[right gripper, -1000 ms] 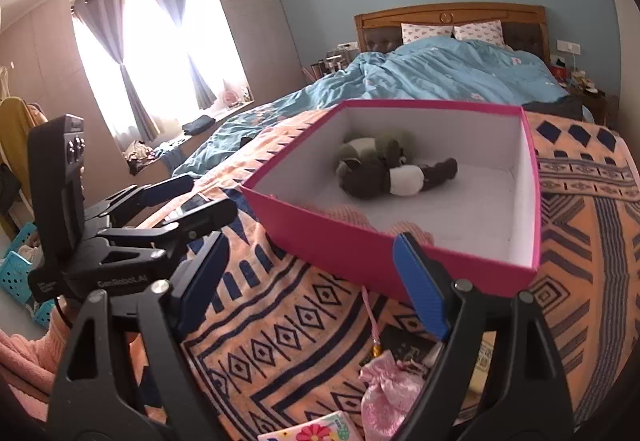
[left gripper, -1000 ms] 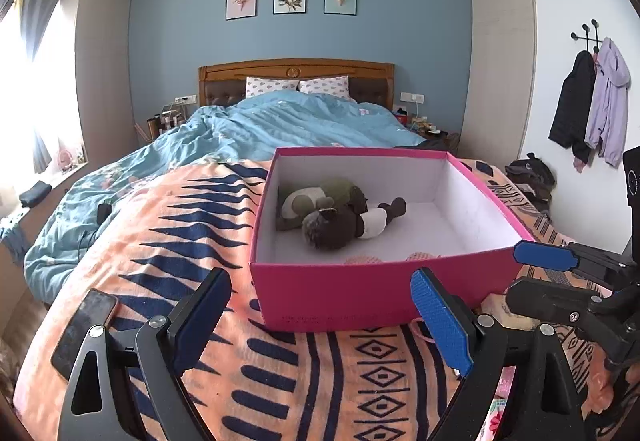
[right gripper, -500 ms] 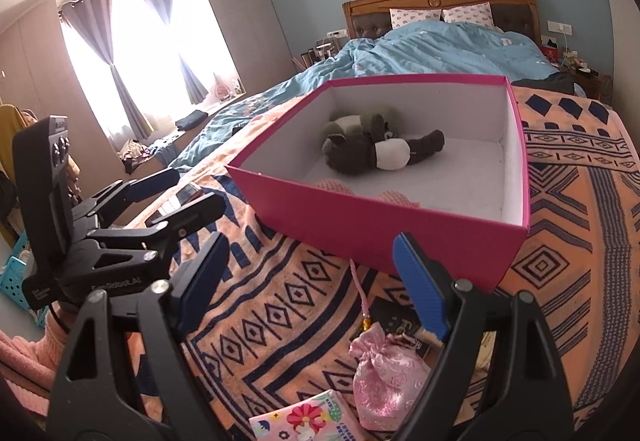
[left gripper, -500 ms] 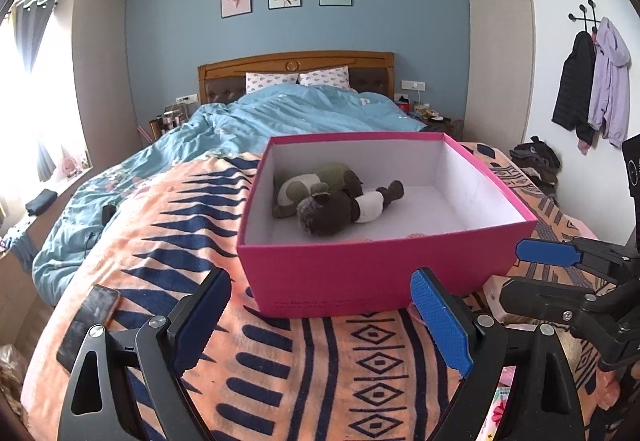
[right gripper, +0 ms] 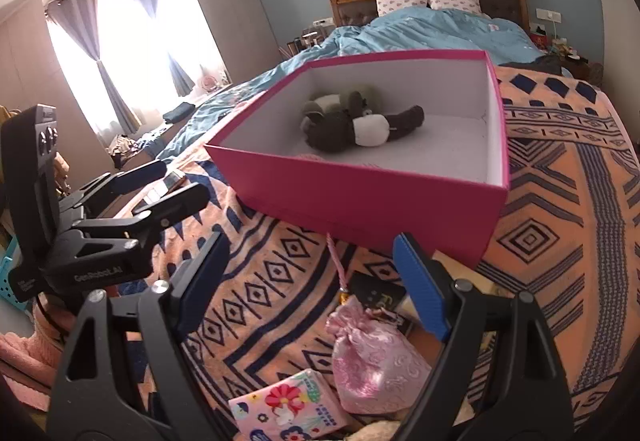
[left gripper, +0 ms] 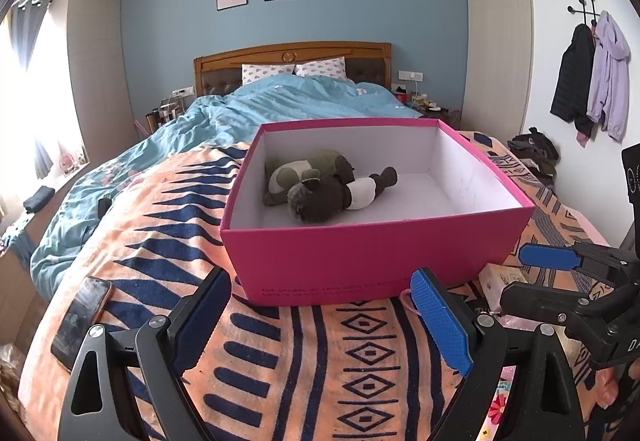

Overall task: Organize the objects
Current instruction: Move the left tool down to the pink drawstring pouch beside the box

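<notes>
A: Where do your two grippers stand?

B: Your left gripper (left gripper: 320,321) hangs over the patterned blanket (left gripper: 168,241) just in front of the pink box (left gripper: 360,261); its jaws are spread wide and hold nothing; your right gripper (right gripper: 308,289) is likewise spread wide and empty, low over the small things lying before the box.

A: And what is in the box?

B: Two soft toys lie together near its back left corner; a dark brown plush toy (left gripper: 332,197) with a white middle lies on its side, touching a green and cream plush toy (left gripper: 300,171) behind it; the remaining floor of the box is bare white.

A: What lies under your right gripper?

B: A pink satin pouch (right gripper: 372,361) sits between the fingers, its cord running toward the box; a flowered pink packet (right gripper: 288,409) touches it on the near side; a small black card (right gripper: 376,295) lies just beyond the pouch.

A: Anything by your left?

B: A phone (left gripper: 80,321) lies face up on the blanket, well to the left of the box.
</notes>
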Demonstrator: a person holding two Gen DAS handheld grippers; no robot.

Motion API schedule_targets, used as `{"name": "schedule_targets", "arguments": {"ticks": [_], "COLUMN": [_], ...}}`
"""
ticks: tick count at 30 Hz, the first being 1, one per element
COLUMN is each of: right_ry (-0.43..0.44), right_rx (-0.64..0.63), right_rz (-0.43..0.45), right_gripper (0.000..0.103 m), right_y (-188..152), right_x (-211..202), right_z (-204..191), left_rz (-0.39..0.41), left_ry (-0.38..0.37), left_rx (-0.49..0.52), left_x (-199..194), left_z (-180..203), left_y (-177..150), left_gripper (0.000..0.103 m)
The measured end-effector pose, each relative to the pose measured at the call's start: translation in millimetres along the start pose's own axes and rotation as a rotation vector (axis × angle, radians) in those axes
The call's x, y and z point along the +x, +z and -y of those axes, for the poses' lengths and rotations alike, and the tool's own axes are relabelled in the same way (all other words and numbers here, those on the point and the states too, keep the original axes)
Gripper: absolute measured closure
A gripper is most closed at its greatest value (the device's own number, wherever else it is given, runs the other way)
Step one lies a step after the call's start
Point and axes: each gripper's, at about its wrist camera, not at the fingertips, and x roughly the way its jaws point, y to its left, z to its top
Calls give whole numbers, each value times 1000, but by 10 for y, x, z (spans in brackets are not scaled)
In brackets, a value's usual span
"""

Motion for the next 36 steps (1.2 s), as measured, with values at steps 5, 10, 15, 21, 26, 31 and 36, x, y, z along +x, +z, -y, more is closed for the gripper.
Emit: {"name": "schedule_targets", "arguments": {"ticks": [5, 10, 15, 21, 26, 31, 36], "right_ry": [-8, -22, -46, -83, -94, -95, -86], "right_rx": [13, 7, 16, 30, 69, 94, 113], "right_rz": [-24, -53, -62, -80, -113, -150, -169], "right_gripper": [18, 18, 18, 21, 30, 39, 43], "right_y": [-59, -126, -187, -278, -404, -568, -620], "right_x": [8, 21, -41, -116, -175, -205, -151], "right_z": [61, 85, 172, 291, 403, 471, 532], "left_rz": [-19, -75, -141, -212, -237, -252, -276], "left_ry": [-14, -90, -195, -314, -360, -415, -450], "left_rx": [8, 15, 40, 123, 186, 211, 226], "left_x": [50, 145, 220, 297, 357, 386, 416], "left_z": [40, 71, 171, 451, 633, 714, 777], "left_y": [-24, -105, -260, -442, -473, -460, -489], "left_gripper": [10, 10, 10, 10, 10, 13, 17]}}
